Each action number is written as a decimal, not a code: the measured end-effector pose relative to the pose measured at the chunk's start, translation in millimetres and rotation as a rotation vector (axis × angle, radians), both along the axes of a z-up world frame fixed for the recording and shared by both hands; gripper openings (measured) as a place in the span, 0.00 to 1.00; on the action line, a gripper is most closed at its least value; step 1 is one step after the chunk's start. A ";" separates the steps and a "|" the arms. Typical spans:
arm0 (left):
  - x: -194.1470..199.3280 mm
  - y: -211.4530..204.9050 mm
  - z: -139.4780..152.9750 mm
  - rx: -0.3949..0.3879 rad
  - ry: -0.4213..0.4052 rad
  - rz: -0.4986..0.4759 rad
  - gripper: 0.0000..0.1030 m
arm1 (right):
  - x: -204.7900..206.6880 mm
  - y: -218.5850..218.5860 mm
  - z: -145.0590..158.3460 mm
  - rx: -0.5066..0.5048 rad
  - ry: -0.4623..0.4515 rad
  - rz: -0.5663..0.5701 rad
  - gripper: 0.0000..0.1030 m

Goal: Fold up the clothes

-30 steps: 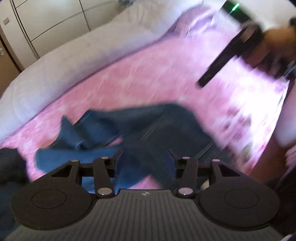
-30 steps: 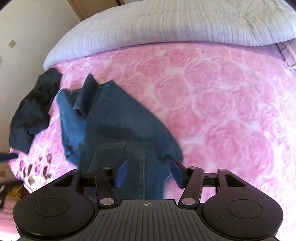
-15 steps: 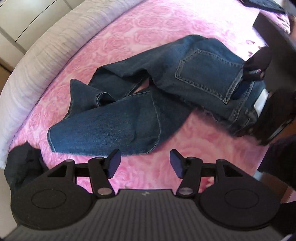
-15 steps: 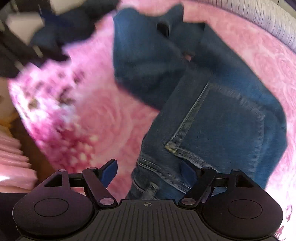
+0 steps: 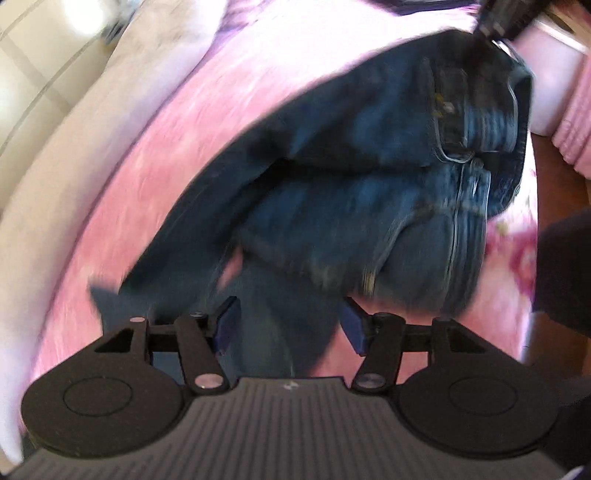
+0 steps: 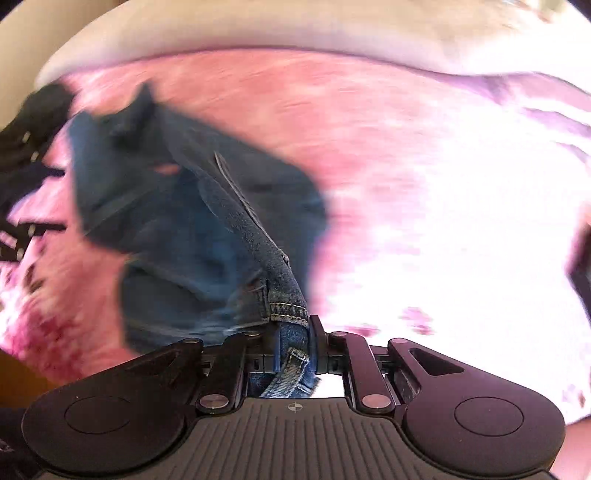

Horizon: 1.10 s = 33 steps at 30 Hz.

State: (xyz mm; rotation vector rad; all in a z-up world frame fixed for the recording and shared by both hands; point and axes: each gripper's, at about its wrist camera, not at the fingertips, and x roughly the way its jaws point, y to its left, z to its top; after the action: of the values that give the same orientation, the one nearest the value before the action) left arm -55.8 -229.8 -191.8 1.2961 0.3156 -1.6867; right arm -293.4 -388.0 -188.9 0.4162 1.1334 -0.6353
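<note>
1. We see a pair of dark blue jeans (image 5: 369,177) lying crumpled on a bed with a pink rose-patterned bedspread (image 5: 155,177); both views are blurred.
2. The right tongs (image 6: 293,343) have just been closing, and now they pinch the waistband of the jeans (image 6: 207,221); a belt loop and the stitched hem show between the two fingers (image 6: 316,332), which press on the denim from both sides.
3. From the right wrist view the jeans run away from the tongs toward the upper left, with one leg end pointing up near the far side of the bedspread (image 6: 369,147).
4. The left tongs (image 5: 291,325) have just been opening, and their jaws stand apart above the lower part of the jeans (the blue pads are on either side of a denim leg, but we do not see them pressing on it).
5. In the left wrist view the right tongs (image 5: 491,26) appear as a dark shape at the top right, at the waistband end of the jeans.
6. A pale quilted duvet (image 6: 295,29) lies along the far edge of the bed.
7. A dark garment (image 6: 33,122) lies at the left edge, beside the jeans.
</note>
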 end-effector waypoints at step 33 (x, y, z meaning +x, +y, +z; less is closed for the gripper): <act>-67.3 -388.3 18.3 0.044 -0.059 0.099 0.40 | -42.6 -338.0 16.1 -0.276 0.087 0.283 0.22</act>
State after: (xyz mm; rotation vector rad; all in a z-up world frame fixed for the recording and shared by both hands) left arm -123.2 -618.1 -173.5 1.3379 0.3780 -1.5636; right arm -336.0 -726.1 -172.8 -0.0087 1.1417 -0.5534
